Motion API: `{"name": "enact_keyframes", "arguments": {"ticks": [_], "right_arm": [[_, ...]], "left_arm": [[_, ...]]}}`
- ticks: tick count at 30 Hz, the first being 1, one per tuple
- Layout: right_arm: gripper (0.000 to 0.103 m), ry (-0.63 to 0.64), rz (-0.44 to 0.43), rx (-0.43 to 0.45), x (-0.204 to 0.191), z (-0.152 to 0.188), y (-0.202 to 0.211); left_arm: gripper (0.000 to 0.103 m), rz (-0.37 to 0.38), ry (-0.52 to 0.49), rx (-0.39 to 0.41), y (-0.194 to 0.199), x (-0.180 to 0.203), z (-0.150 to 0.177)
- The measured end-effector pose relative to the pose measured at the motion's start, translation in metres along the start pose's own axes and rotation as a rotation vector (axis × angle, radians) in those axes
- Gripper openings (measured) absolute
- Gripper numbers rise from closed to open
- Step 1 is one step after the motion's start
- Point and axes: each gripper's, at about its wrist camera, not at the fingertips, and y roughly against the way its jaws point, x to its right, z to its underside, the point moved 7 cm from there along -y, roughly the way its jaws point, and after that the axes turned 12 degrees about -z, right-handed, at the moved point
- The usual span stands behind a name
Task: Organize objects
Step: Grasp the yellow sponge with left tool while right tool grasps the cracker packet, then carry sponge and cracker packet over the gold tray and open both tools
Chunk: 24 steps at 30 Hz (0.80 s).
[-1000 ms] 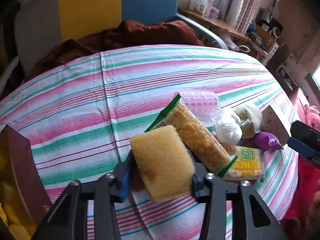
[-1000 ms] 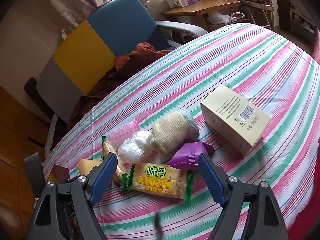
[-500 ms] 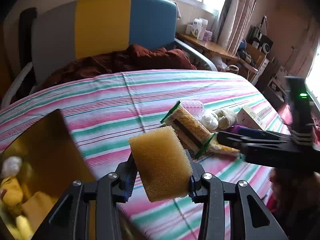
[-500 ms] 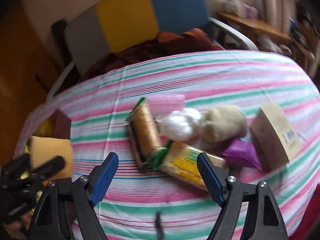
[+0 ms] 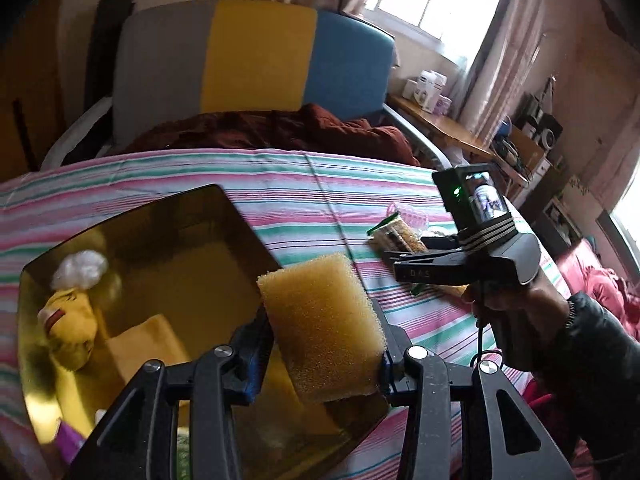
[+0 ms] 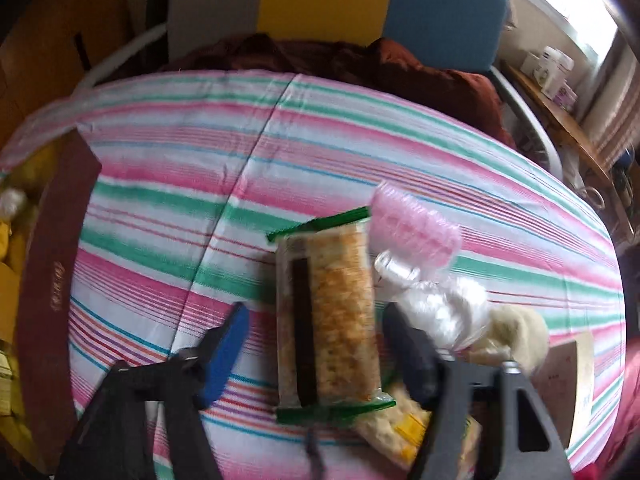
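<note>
Sponge (image 5: 324, 324) now over the box (image 5: 132, 240); right claw (image 6: 316, 344) closing around cracker pack (image 6: 328, 320).

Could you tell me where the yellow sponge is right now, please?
In the left wrist view, the yellow sponge is clamped in the left gripper, held over the near right corner of the gold-lined box.

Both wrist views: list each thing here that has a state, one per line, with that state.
left gripper: shut on the sponge
sponge: held in the air, over the box's edge
right gripper: closing around the cracker pack, pads not yet touching
cracker pack: sealed, lying flat on the cloth
box: open, partly filled
tan carton: closed, lying on the cloth
</note>
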Motion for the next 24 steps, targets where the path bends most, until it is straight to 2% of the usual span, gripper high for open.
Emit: {"name": "enact_keyframes", "arguments": {"ticks": [1, 3, 11, 15, 19, 24], "right_arm": [[0.046, 0.002, 0.020, -0.018, 0.000, 0.002, -0.006], [0.045, -0.001, 0.017, -0.007, -0.002, 0.003, -0.004], [0.046, 0.000, -0.168, -0.030, -0.042, 0.041, 0.008], [0.046, 0.008, -0.200, -0.019, -0.055, 0.057, 0.015], [0.045, -0.016, -0.205, -0.003, -0.058, 0.065, 0.021], [0.045, -0.046, -0.236, 0.095, -0.060, 0.058, 0.057]], "left_arm": [[0.044, -0.002, 0.009, -0.002, 0.001, -0.004, 0.001], [0.044, -0.006, 0.025, -0.004, 0.002, -0.009, 0.005], [0.044, -0.009, 0.060, -0.001, 0.010, -0.026, 0.014], [0.044, -0.021, 0.083, 0.005, 0.017, -0.038, 0.019], [0.045, -0.058, 0.139, 0.033, 0.033, -0.071, 0.019], [0.045, -0.143, 0.254, 0.085, 0.061, -0.137, 0.021]]}}
